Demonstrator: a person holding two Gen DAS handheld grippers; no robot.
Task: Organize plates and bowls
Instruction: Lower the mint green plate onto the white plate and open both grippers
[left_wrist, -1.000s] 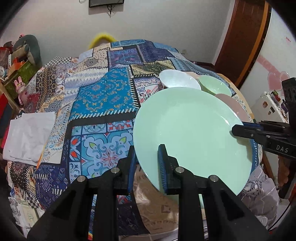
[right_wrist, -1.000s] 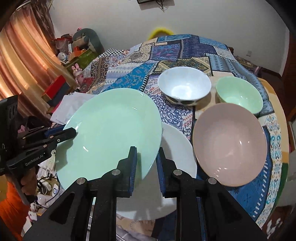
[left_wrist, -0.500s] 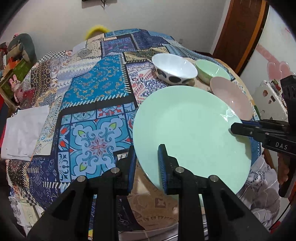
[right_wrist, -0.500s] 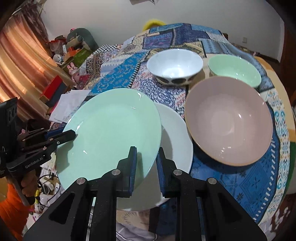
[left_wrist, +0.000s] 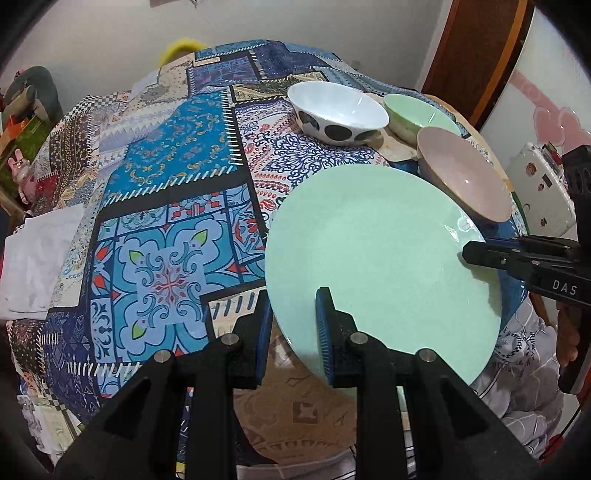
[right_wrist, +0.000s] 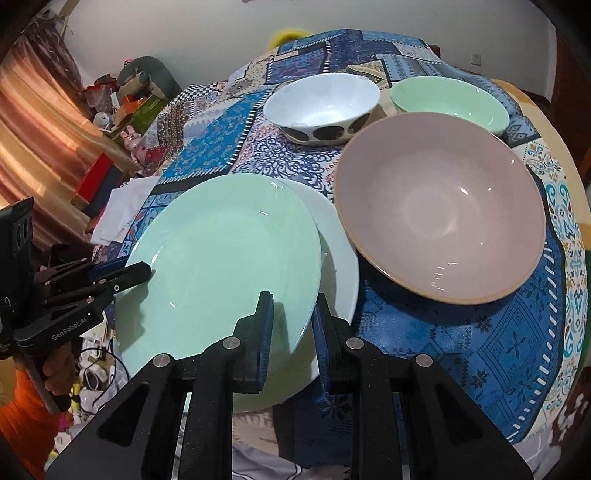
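Two plates are in sight: one mint green plate (right_wrist: 221, 266) and one white plate (right_wrist: 338, 258) showing from under it. There are three bowls: one large pink bowl (right_wrist: 439, 206), one white bowl with dark spots (right_wrist: 321, 107) and one small green bowl (right_wrist: 448, 99). Two grippers count as well, the left gripper (left_wrist: 291, 328) and the right gripper (right_wrist: 293, 325), over one patterned cloth (left_wrist: 166, 206) on the desk.
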